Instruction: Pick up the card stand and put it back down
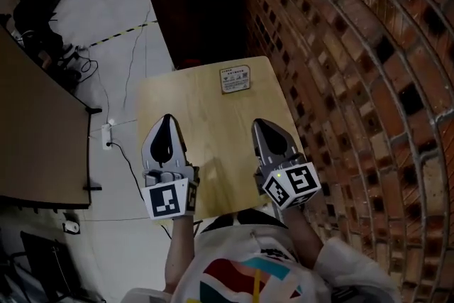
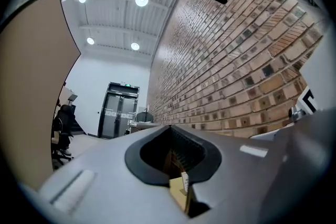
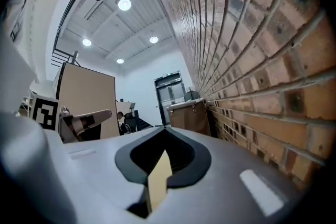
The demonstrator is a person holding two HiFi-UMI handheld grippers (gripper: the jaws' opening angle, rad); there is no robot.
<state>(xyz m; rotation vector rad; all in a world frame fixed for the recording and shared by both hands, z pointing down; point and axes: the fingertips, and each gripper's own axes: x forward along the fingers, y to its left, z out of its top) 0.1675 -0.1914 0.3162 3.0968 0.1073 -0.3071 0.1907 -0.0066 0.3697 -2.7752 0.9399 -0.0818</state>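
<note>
The card stand [image 1: 235, 79], a small pale sign with print, stands near the far edge of the light wooden table [image 1: 213, 117]. Both grippers hover over the near half of the table and point away from me toward the stand, well short of it. My left gripper [image 1: 168, 118] is shut and holds nothing. My right gripper [image 1: 258, 123] is also shut and empty. In the left gripper view the jaws [image 2: 170, 128] meet, and only a thin sliver of wood shows through the gap. The right gripper view shows its jaws [image 3: 165, 131] meeting likewise.
A brick wall [image 1: 355, 81] runs close along the table's right side. A dark cabinet [image 1: 188, 3] with a metal frame on top stands just beyond the table. At the left is a brown desk [image 1: 35, 131], with a power strip [image 1: 108, 136] and cables on the floor.
</note>
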